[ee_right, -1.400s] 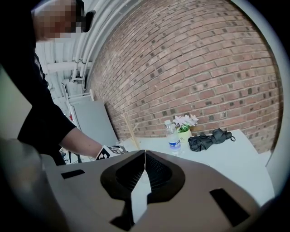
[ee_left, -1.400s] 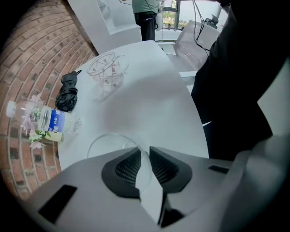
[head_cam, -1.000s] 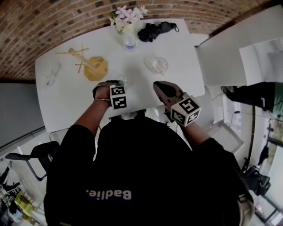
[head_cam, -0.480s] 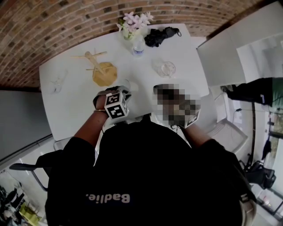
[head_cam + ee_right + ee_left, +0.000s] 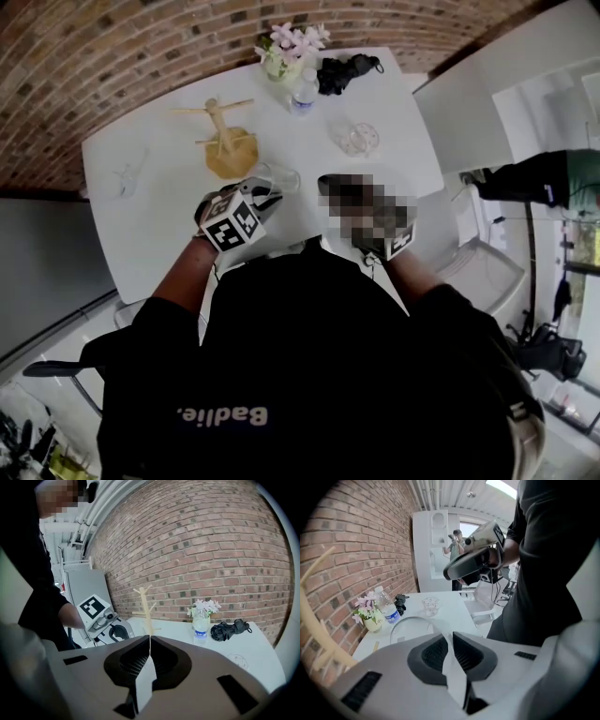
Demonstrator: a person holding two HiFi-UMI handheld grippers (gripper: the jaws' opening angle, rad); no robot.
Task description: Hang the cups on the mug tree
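Observation:
The wooden mug tree (image 5: 223,139) stands on the white table (image 5: 159,234), empty of cups; its trunk (image 5: 146,610) also shows in the right gripper view. My left gripper (image 5: 261,193) sits just right of its base, shut on the wall of a clear glass cup (image 5: 277,176), whose rim (image 5: 408,626) arcs in front of the jaws. My left gripper (image 5: 449,637) faces along the table with a tree branch (image 5: 318,620) close at its left. My right gripper (image 5: 330,184), (image 5: 150,639) hovers over the near table edge, shut and empty. A second clear cup (image 5: 359,139) and a third (image 5: 125,176) rest on the table.
A flower vase (image 5: 281,58), a water bottle (image 5: 302,94) and a black bundle (image 5: 345,67) line the far edge by the brick wall. A white cabinet (image 5: 469,112) stands to the right. A person's body covers the near edge.
My left gripper has rolled over with the cup in it and sits closer to the mug tree's base. The right gripper has hardly moved. The view has shifted a little.

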